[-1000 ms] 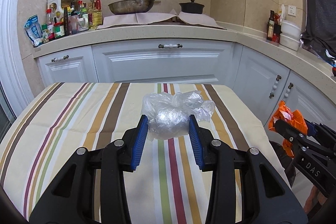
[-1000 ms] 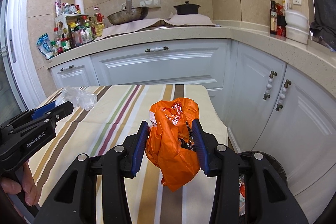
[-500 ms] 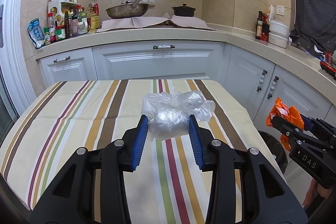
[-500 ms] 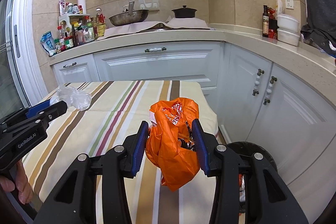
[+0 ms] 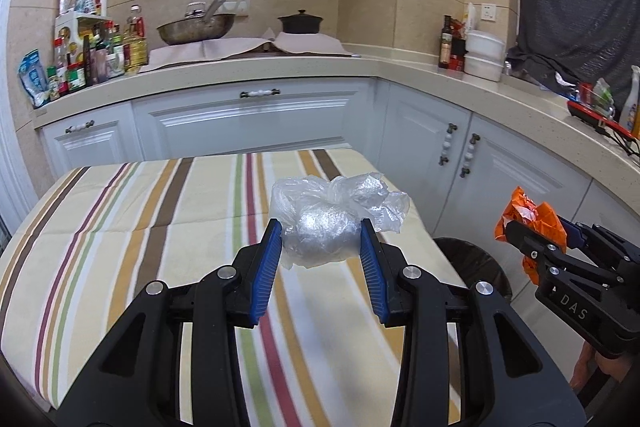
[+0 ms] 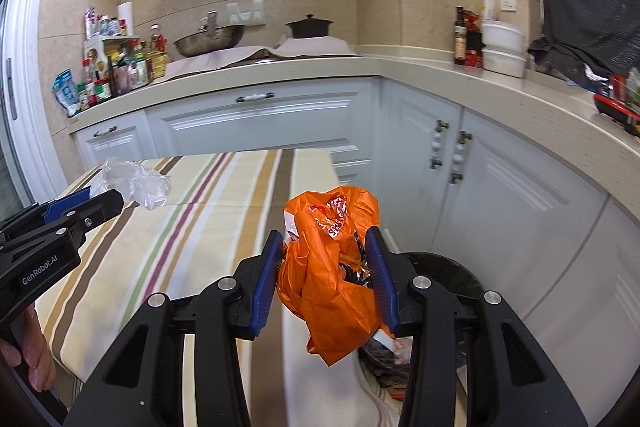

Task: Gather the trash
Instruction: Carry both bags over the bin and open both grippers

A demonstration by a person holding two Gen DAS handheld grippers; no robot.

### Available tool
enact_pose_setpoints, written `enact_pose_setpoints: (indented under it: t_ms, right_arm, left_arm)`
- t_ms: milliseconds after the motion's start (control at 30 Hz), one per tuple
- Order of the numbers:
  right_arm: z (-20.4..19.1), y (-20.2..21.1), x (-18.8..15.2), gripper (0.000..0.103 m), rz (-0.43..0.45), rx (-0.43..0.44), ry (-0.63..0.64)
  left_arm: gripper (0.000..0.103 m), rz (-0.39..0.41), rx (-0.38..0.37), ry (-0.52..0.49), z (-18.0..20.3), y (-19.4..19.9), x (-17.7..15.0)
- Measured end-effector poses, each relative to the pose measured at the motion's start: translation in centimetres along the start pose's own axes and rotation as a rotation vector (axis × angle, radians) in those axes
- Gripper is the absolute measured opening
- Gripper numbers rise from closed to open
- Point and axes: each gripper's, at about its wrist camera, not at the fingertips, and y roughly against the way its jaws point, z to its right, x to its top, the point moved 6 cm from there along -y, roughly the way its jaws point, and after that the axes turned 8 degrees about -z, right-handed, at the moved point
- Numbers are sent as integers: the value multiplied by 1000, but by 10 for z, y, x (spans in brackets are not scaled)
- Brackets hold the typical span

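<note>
1. Governing relation: the trash bin (image 6: 444,269), lined in black, stands on the floor just off the right-hand edge of the striped table (image 5: 132,227). In the right wrist view it lies directly below and slightly ahead of the right gripper (image 6: 326,269). In the left wrist view it lies down and to the right of the left gripper (image 5: 320,255), past the table corner.

2. Nearer hand: the right gripper is judged the nearer to the bin; the orange load hangs partly over the dark opening. The left gripper is positioned over the table top, so a sideways carry beyond the edge would be required first.

3. Right gripper: the jaws are partly closed and clamped on a crumpled orange plastic bag (image 6: 332,267). The bag is held by its upper half; the long axis runs downward, with a loose tail hanging below the pads.

4. Left gripper: the jaws are partly closed on a wad of clear plastic film (image 5: 324,227). Both blue pads are pressed against its sides. The wad is carried clear of the tablecloth, with loose film spreading to the right.

5. Bin contents: some dark material is visible inside; it cannot be identified.

6. Judgement: the release over the bin is not yet done; the right load is better placed for it.
</note>
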Motion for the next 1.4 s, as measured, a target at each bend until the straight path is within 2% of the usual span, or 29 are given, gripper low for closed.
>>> enact_pose_setpoints:
  t_ms: [367, 667, 933, 1267, 1333, 1367, 1400]
  right_arm:
    - [53, 10, -12, 43, -3, -119, -69]
    - [104, -3, -18, 43, -25, -184, -136]
    - [136, -36, -18, 43, -51, -177, -169]
    - [164, -70, -11, 43, -54, -160, -202]
    - [170, -78, -8, 46, -43, -160, -209]
    - [172, -81, -7, 54, -45, -160, -215]
    - [175, -85, -6, 59, -44, -161, -222]
  left_arm:
    - [38, -30, -98, -90, 64, -24, 0]
    - [38, -60, -141, -146, 115, -57, 3]
    - [38, -93, -134, -187, 158, -103, 10]
    - [39, -128, -126, -202, 191, -149, 20]
    - [46, -137, -130, -206, 195, -156, 22]
    - [56, -142, -126, -204, 197, -160, 23]
    - [58, -142, -124, -201, 198, -163, 24]
